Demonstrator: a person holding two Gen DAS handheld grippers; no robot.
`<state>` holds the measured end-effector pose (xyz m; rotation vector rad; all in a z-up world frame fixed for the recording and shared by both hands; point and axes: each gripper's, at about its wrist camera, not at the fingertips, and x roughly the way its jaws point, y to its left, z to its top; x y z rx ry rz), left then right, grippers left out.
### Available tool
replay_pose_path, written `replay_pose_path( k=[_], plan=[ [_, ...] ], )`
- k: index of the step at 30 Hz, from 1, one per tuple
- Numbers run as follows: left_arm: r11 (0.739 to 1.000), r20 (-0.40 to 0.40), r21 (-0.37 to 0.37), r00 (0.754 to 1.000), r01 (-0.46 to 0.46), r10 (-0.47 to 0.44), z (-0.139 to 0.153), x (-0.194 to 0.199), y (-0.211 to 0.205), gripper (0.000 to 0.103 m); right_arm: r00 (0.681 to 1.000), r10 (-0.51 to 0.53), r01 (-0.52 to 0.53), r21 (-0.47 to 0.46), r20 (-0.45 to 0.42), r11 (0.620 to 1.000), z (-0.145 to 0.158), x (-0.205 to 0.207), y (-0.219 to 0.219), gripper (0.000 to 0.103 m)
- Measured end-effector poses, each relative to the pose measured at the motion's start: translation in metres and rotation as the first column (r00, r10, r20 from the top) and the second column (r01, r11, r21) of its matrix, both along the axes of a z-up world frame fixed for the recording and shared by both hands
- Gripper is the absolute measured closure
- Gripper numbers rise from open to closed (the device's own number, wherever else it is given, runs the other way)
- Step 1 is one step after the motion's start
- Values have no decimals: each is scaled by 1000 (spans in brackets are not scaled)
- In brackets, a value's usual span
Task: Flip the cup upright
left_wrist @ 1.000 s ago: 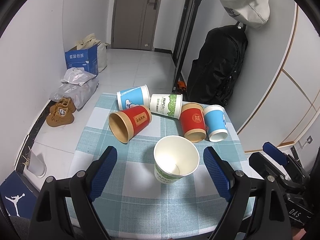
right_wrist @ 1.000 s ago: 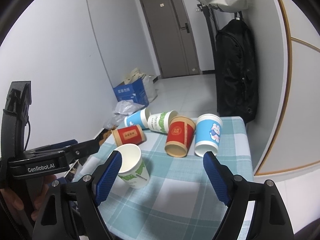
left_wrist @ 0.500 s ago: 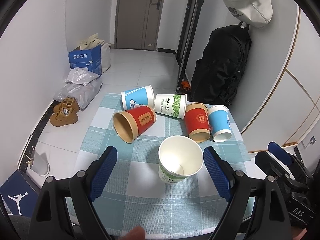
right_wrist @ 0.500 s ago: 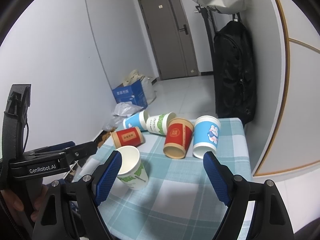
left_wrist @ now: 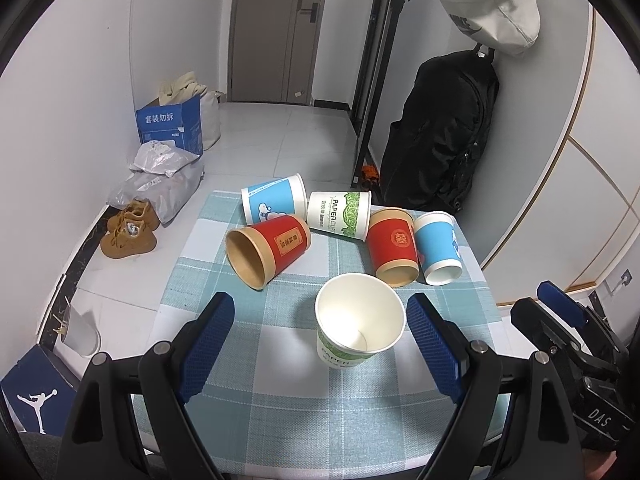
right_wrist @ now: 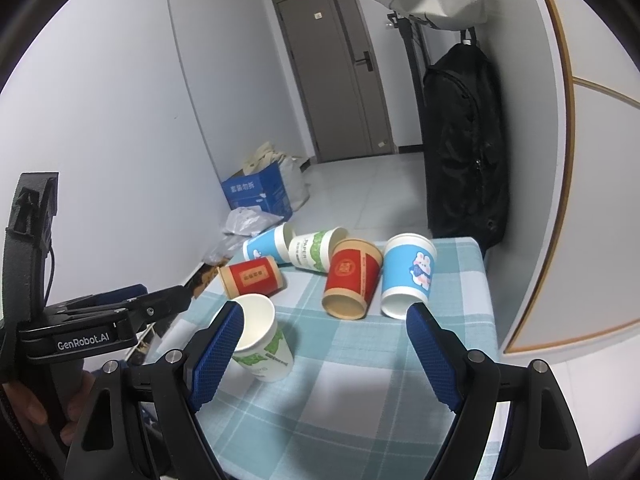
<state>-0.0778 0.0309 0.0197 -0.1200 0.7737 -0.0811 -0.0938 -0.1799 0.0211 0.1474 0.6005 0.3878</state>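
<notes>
Left wrist view: left gripper (left_wrist: 320,340) spread wide, blue ribbed pads clear of everything, nothing held. Between the fingers and slightly right of centre, a white-and-green paper cup (left_wrist: 359,320) standing upright, mouth up, smooth white inside, near the front half of the table (left_wrist: 280,412). Checked teal-and-white woven cloth over the top, bare cloth showing left of the cup and along the near edge. Behind it, a row of five tipped cups close together: kraft-rimmed red cup (left_wrist: 268,250) lying with mouth toward the camera, blue-and-white cup (left_wrist: 274,203) and green-printed white cup (left_wrist: 339,213) on their sides at the far edge, second red cup (left_wrist: 392,246) touching a blue cup (left_wrist: 438,247) near the right edge. Past the left edge, brown shoes (left_wrist: 130,228) on pale floor tiles. Right gripper (left_wrist: 568,320) off the right corner

Right wrist view: right gripper (right_wrist: 322,354) also wide apart and holding nothing, left pad overlapping the upright cup (right_wrist: 260,338) in the picture; contact not clear. Open checked cloth between the pads and down to the near edge. Tipped cups across the far half, the blue one (right_wrist: 408,276) close to the right edge. Black bag (right_wrist: 464,140) hanging against the wall beyond
</notes>
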Motion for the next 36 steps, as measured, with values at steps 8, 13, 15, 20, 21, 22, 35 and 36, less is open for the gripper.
replay_pose_path(
  k=[8,13,15,20,21,22,35,36],
  plan=[
    [1000,-3,6,1000,2,-2,-1,0,-3,18,1000,-3,3,0,-4,1000,1,0,0,19],
    [1000,0,13,1000,4,-4,-2,0,-3,18,1000,-4,4,0,-5,1000,1,0,0,19],
    [1000,3,17,1000,4,-4,-1,0,-3,18,1000,-4,4,2,-8,1000,1,-1,0,19],
    [1000,1,18,1000,4,-4,-2,0,-4,18,1000,-3,3,7,-17,1000,1,1,-1,19],
    [1000,3,20,1000,3,-3,-2,0,-4,18,1000,-3,3,8,-19,1000,1,1,-2,19],
    [1000,5,21,1000,3,-3,-1,0,-4,18,1000,-3,4,10,-20,1000,0,1,-2,19],
    [999,28,43,999,-21,20,1,-1,-3,18,1000,-13,13,7,-26,1000,-2,1,0,19],
    [999,34,45,999,-23,21,1,-1,-3,18,999,-14,15,5,-29,1000,-3,2,0,19]
  ],
)
